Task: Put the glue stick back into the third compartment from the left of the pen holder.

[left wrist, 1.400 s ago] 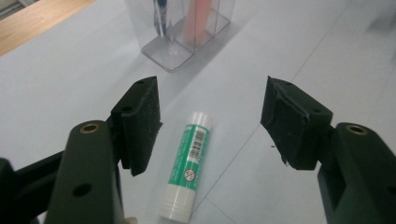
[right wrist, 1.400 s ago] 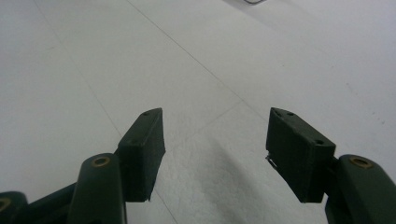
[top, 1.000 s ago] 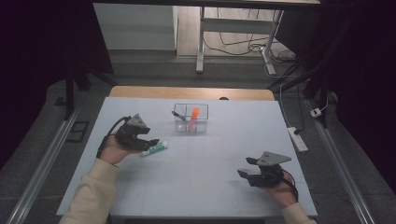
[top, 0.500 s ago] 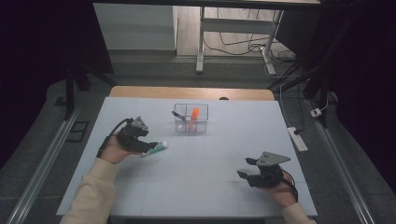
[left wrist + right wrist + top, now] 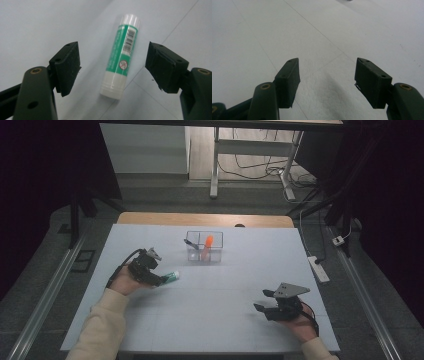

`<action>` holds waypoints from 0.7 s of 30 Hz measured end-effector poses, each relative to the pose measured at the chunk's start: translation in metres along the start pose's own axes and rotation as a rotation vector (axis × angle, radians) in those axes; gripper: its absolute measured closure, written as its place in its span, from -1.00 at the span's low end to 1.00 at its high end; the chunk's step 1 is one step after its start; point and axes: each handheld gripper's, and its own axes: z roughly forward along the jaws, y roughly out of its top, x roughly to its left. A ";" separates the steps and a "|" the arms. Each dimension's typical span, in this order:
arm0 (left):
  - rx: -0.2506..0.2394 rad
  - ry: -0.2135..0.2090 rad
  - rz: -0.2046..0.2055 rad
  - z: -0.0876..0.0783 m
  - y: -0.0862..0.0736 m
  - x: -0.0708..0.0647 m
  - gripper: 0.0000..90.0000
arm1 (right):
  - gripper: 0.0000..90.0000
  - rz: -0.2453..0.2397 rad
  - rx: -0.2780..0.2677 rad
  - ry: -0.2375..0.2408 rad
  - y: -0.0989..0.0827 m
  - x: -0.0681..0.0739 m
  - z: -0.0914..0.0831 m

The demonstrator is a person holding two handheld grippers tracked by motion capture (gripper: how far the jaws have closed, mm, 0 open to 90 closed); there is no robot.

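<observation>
A green and white glue stick (image 5: 121,54) lies flat on the white table (image 5: 220,320), seen in the high view as a small tube (image 5: 170,277) left of centre. My left gripper (image 5: 113,66) straddles it; its jaws have just been opening and stand wide, pads clear of the tube on both sides. In the high view this left gripper (image 5: 159,281) sits low over the stick's near end. My right gripper (image 5: 265,301) rests near the table's front right, open, with bare table between its pads (image 5: 327,82).
A clear divided box (image 5: 204,247) stands at the table's middle back, holding an orange marker (image 5: 207,243) and a dark pen (image 5: 192,244). A power strip (image 5: 318,268) lies on the floor past the right edge. A wooden board (image 5: 205,219) borders the far side.
The left gripper has sunk slightly toward the table and its jaws have spread around the glue stick. The right hand has stayed still.
</observation>
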 end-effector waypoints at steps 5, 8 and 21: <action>0.032 -0.023 0.027 0.006 -0.002 -0.001 -0.18 | -0.20 -0.002 0.000 0.001 0.000 0.000 0.000; 0.056 -0.029 0.034 0.011 -0.003 -0.001 -0.15 | -0.20 0.001 -0.001 -0.002 0.000 0.000 0.000; 0.113 -0.066 0.058 0.020 -0.007 0.000 0.36 | -0.21 -0.003 0.002 -0.001 0.000 0.000 0.000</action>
